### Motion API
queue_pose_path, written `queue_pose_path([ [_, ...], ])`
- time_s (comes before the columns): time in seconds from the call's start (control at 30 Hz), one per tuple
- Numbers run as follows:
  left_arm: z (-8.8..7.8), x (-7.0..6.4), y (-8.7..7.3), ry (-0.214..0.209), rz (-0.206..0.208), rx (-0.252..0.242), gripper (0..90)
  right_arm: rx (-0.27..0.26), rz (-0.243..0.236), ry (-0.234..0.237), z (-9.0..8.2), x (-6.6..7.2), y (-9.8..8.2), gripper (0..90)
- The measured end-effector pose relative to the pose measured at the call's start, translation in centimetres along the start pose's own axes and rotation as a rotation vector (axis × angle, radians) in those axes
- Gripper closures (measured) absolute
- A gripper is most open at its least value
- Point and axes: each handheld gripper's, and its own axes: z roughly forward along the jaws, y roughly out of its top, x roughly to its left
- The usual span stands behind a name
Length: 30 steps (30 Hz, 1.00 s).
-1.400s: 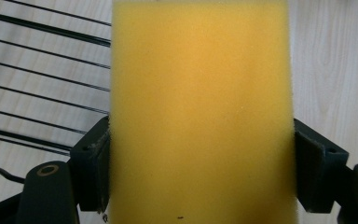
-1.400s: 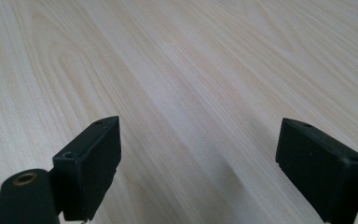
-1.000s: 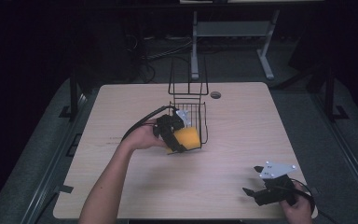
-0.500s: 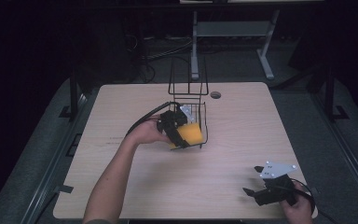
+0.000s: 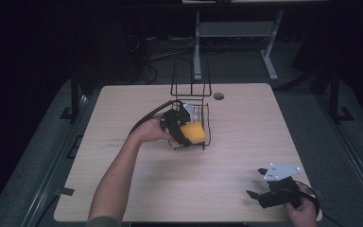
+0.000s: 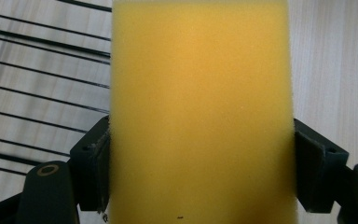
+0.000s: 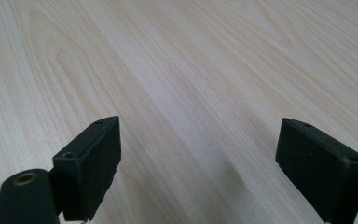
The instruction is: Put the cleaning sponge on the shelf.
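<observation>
- the sponge (image 5: 192,133) is yellow, a thick rectangular block, sitting at the front left edge of the rack (image 5: 191,101), low over the table (image 5: 246,123) and partly inside the wire frame
- in the left gripper view the sponge (image 6: 200,112) takes up most of the middle, with a black jaw pressed against each long side, so it's properly clamped, not just resting there
- left gripper (image 5: 183,128) is the one gripping it, held in the person's left hand (image 5: 150,132), arm coming in from the bottom left, cable looping up and over behind the hand
- rack is black wire, tall loop handles at the back, low basket part in front, standing around the far middle of the table; its wires (image 6: 37,84) run past the sponge on the left side of the left gripper view, bare wood on the right
- can't tell if the sponge is actually touching the rack's floor or hanging just above it
- right gripper (image 5: 264,195) is well apart from all that, down at the near right corner, grey plate on top
- in its own view the right gripper (image 7: 198,163) has jaws spread wide with nothing but wood grain between them, so it's released and holding nothing
- small dark round hole (image 5: 218,96) in the tabletop just right of the rack
</observation>
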Motion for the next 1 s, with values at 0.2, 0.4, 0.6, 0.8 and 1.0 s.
queue_pose_path([
  [0.2, 0.5, 0.5, 0.2, -0.001, -0.014, 0.006, 21.8, 0.0, -0.003, -0.002, -0.1, 0.0, -0.1, 13.8],
  [0.4, 0.7, 1.2, 0.0, -0.006, -0.025, 0.0, 21.8, 0.002, -0.001, 0.002, 0.0, -0.1, -0.1, 13.8],
  [0.6, 0.9, 1.5, 0.2, 0.002, -0.029, 0.006, 21.8, 0.006, 0.0, 0.005, 0.0, -0.1, -0.2, 13.8],
  [0.8, 1.0, 1.8, 0.9, 0.003, -0.015, 0.006, 21.8, 0.005, -0.003, 0.004, 0.0, -0.1, -0.2, 13.8],
  [1.0, 1.4, 2.3, 1.3, 0.005, -0.005, 0.037, 21.8, 0.002, -0.005, 0.002, 0.0, -0.2, -0.3, 13.8],
])
